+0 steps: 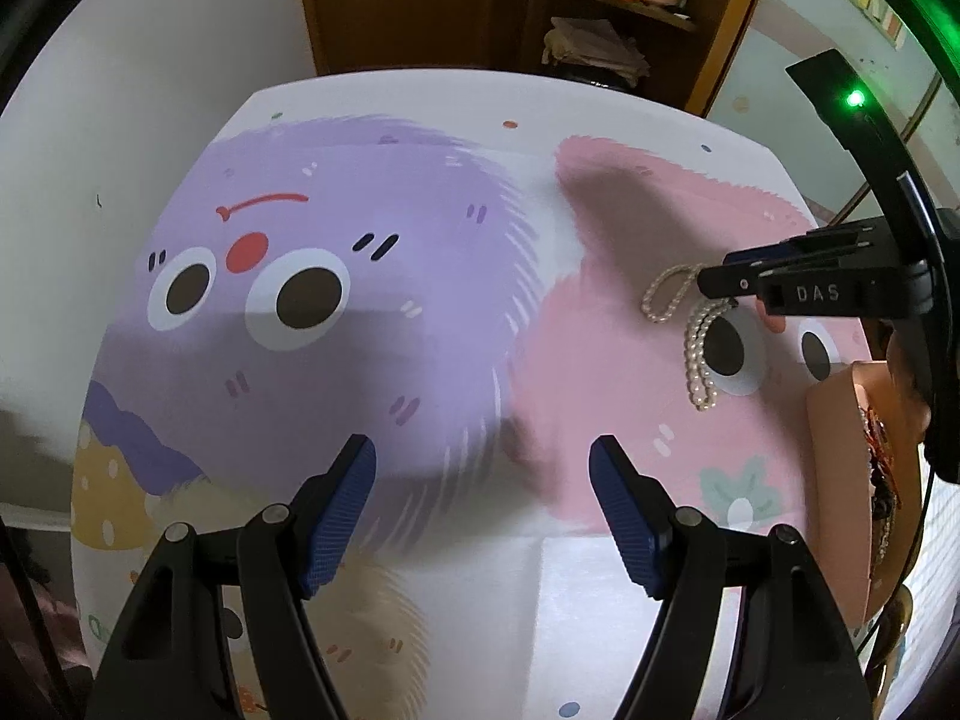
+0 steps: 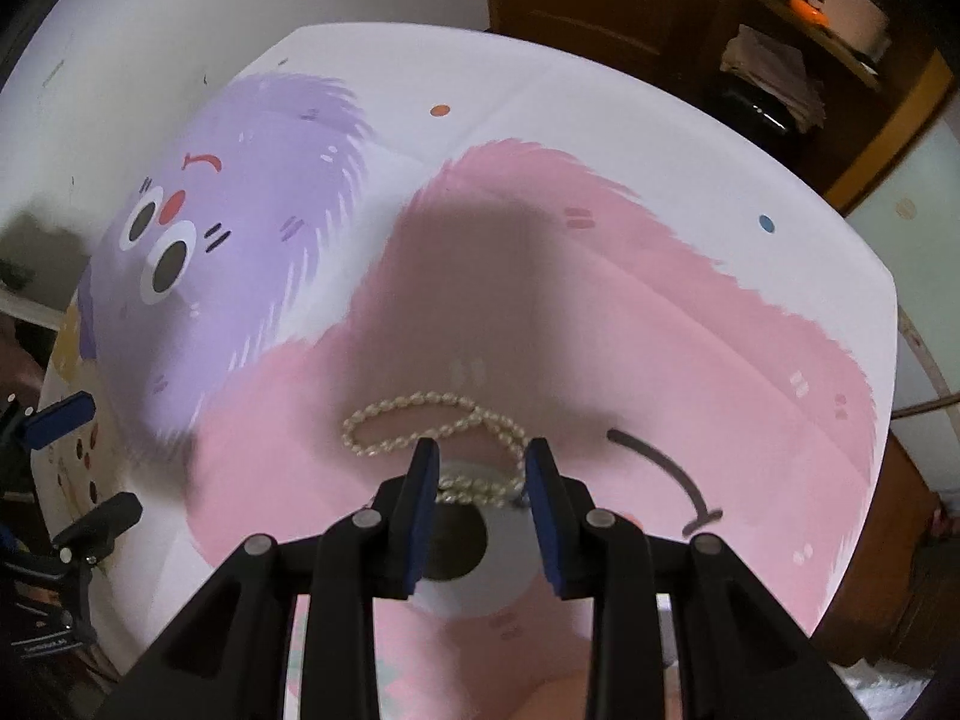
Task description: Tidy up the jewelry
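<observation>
On the pink patch of the bench [image 2: 690,312], lying loose as a light, limp, slippery pearl strand [image 2: 420,420], wanting a pinch on the doubled loops beneath the right gripper [image 2: 480,450], fingers narrowly parted and empty, left gripper [image 1: 483,450] hovering wide apart.

My left gripper [image 1: 483,480] points steeply down at the cloth-covered table [image 1: 420,108]. Its jaws stand wide apart and nothing is between them. My right gripper [image 2: 480,468] also points steeply down, over the pearl necklace [image 2: 420,420] that lies on the table. Its jaws are only partly apart, and its fingertips [image 2: 427,456] stand on both sides of one loop of the pearl necklace. I cannot tell if the pads touch the pearls. In the left wrist view the right gripper [image 1: 720,279] is well to the right of the left one, its tips just beside the necklace.
</observation>
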Demonstrator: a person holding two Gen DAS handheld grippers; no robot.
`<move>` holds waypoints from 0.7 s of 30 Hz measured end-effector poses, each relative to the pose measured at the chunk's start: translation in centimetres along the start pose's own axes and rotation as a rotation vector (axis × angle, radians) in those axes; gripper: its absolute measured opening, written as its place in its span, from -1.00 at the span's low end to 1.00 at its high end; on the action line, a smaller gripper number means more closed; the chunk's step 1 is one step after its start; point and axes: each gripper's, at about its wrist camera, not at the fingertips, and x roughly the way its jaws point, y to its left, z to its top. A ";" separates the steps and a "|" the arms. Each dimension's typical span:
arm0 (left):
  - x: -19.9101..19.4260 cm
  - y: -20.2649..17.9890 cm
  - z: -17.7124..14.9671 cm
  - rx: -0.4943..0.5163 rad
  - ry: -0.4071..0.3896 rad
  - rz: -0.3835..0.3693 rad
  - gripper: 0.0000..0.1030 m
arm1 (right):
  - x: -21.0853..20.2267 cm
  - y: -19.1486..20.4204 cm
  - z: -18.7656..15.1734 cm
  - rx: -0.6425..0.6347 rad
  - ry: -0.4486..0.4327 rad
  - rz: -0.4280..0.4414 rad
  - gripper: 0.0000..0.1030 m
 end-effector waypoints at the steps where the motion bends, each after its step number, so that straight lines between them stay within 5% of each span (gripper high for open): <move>1: 0.1 0.1 0.0 -0.005 0.006 -0.004 0.40 | 0.2 -0.2 0.2 -0.004 0.002 0.004 -0.42; 21: 1.5 0.5 0.1 -0.031 0.050 -0.024 0.40 | 1.9 -2.0 3.4 -0.074 0.156 0.125 -0.40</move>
